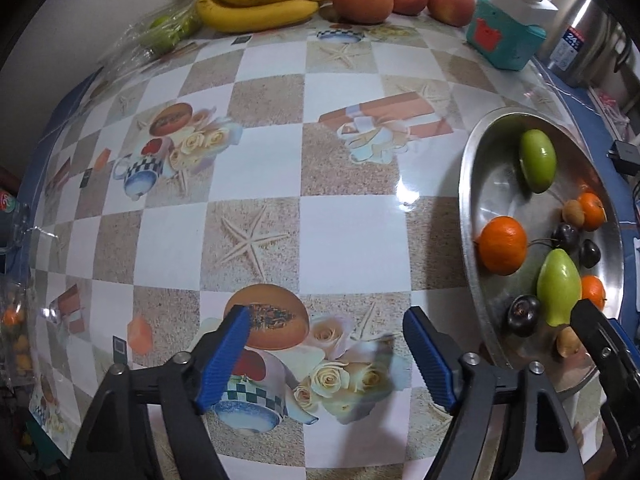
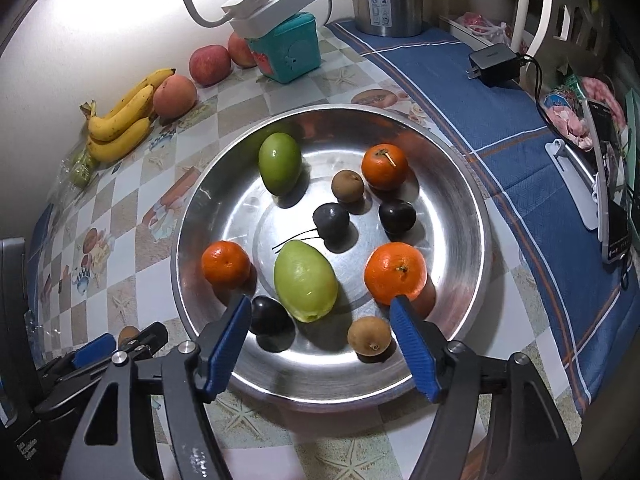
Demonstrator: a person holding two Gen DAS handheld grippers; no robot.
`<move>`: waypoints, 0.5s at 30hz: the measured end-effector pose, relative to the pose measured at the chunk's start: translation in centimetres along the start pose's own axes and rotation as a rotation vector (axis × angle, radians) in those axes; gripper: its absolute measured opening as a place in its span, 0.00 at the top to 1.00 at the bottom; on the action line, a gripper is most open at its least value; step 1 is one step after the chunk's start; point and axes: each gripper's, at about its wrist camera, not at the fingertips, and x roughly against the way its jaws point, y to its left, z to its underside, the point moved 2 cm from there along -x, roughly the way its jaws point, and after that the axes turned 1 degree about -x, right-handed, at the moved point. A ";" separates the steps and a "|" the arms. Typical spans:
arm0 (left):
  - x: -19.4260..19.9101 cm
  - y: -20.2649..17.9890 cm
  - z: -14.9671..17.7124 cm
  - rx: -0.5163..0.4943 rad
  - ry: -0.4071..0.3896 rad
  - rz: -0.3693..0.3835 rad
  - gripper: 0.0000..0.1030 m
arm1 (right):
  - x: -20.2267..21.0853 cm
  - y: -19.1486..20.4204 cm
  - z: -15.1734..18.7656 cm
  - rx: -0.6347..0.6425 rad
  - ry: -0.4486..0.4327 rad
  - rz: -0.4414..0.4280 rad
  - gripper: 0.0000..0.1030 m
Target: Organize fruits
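Fruit stock, left to right: yellow banana bunch (image 1: 264, 0) and red peaches (image 1: 362, 0) at the wall; round steel tray (image 2: 192, 216) holding green mangoes, oranges, dark plums. Left gripper (image 1: 326, 354) wide over patterned tablecloth (image 1: 256, 168), empty; right gripper (image 2: 320, 344) wide above the tray, empty. Only the right view shows a black charger (image 2: 494, 62).

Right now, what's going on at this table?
A person is sorting fruit with two handheld grippers. Both sets of fingers are open and empty: the right gripper hangs over the steel tray, which holds three oranges, two green fruits, dark plums and small brown fruits. The left gripper is over bare tablecloth beside the tray. Bananas and peaches remain by the wall.
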 end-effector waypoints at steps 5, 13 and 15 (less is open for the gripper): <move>-0.7 0.0 0.1 0.003 0.018 -0.012 0.19 | 0.0 0.3 -0.2 0.010 -0.018 -0.010 0.15; -1.9 0.4 0.3 0.011 0.023 -0.023 0.19 | -0.1 1.0 -0.2 0.036 -0.038 -0.022 0.13; -2.1 0.8 0.2 0.020 0.011 -0.016 0.19 | -0.2 1.2 -0.2 0.044 -0.041 -0.029 0.06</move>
